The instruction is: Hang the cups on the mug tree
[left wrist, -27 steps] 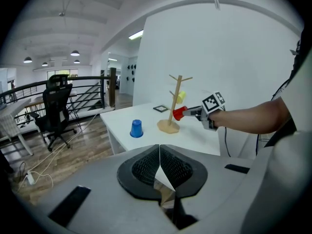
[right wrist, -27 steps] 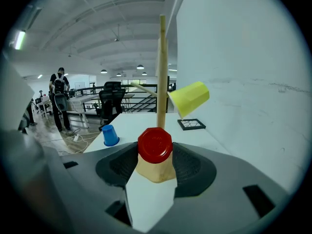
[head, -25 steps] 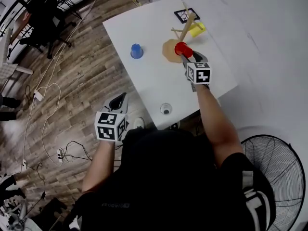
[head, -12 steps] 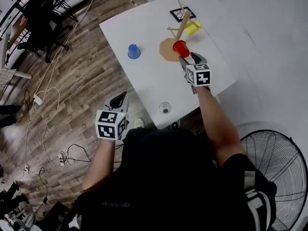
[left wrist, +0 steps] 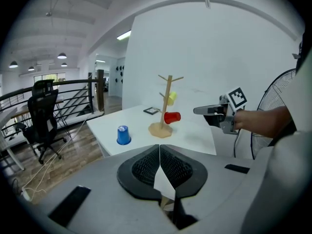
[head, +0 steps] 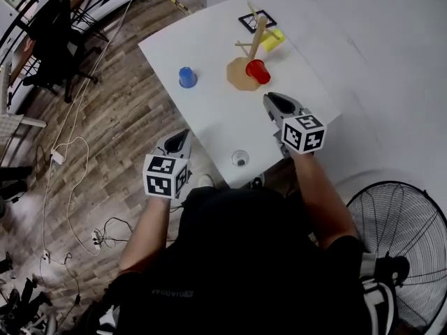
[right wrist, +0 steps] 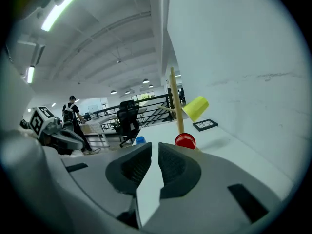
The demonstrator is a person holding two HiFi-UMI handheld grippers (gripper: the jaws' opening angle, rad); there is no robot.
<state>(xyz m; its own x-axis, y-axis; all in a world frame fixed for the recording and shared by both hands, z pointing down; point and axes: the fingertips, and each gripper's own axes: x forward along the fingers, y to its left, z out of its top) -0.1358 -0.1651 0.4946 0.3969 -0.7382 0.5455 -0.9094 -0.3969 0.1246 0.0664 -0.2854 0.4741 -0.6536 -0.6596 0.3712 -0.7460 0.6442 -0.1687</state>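
White table [head: 209, 114] on wood floor [head: 105, 131], left tool [head: 179, 138] clenched empty, right tool [head: 272, 100] empty, just closing, slightly apart

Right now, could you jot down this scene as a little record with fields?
Mug tree: upright on the white table
Yellow cup: hung on an upper peg
Red cup: hung on a lower peg
Blue cup: upside down on the table, not yet hung
Left tongs: shut, empty
Right tongs: just been closing, narrow gap, nothing between
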